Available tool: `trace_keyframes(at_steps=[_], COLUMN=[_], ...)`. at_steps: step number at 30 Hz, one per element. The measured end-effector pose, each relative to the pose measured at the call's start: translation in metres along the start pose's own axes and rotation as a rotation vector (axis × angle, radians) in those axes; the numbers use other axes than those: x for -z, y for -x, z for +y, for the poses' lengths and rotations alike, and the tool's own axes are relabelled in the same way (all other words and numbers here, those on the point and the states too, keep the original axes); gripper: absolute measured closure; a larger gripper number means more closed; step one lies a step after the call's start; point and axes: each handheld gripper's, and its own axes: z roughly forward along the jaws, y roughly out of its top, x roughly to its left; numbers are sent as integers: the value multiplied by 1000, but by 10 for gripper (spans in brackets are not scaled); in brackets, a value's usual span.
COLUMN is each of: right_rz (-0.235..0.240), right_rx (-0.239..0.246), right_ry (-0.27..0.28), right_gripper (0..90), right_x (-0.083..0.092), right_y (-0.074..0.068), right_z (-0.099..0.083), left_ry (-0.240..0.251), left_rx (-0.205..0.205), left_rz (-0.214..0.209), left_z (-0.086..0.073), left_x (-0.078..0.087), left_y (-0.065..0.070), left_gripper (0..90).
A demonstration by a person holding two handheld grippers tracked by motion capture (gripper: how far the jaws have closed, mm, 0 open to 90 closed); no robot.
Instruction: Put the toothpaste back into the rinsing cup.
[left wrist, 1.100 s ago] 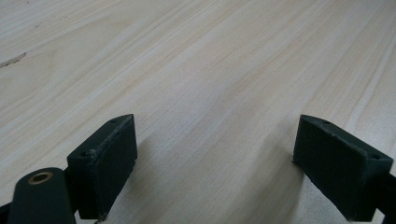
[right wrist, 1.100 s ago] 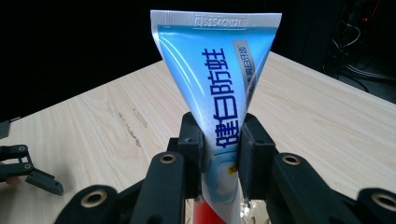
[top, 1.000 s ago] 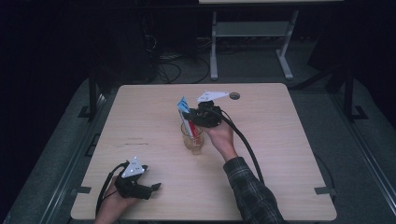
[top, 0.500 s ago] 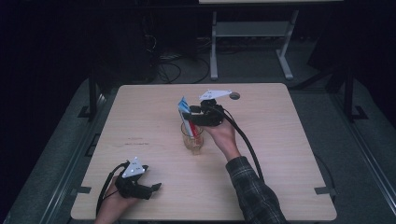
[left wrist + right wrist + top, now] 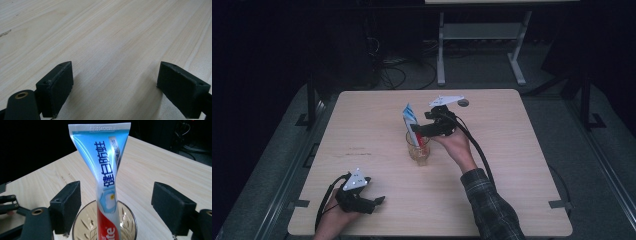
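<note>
Toothpaste tube [image 5: 106, 173] stands cap-down in a clear patterned glass [image 5: 418, 148] near the middle of the counter [image 5: 512, 165], slightly toward the far edge, with its crimped flat end uppermost and leaning a little. The right gripper [image 5: 422, 131] sits just beside the tube on the right-edge side; its fingers [image 5: 66, 206] have just been opening and now stand apart on either side of the tube, with no pad pressing on it. The tube therefore rests on the glass alone.

Judgement: the step in hand is the release after placing. To do it well, the fingers should keep clear of both faces of the tube, then back out level and straight, away from the glass rim, so that the leaning tube is not dragged over.

The left gripper [image 5: 362, 200] rests near the near-left corner, its fingers [image 5: 56, 83] wide apart over bare wood, holding nothing.

The counter is pale, unmarked wood. The room beyond is dark; a metal stand [image 5: 482, 45] and loose cables [image 5: 397, 75] lie past the far edge.
</note>
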Motion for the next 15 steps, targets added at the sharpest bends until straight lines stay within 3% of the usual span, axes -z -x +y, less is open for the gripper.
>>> trace_keyframes(at_steps=[15], right_rz=[-26], right_rx=[4], right_ry=[-21], right_gripper=[208], right_x=[28], right_y=[9], right_z=[-9], left_ry=[0], left_rx=[-1], left_rz=[0], left_z=[0], left_x=[0], left_y=[0], left_gripper=[128])
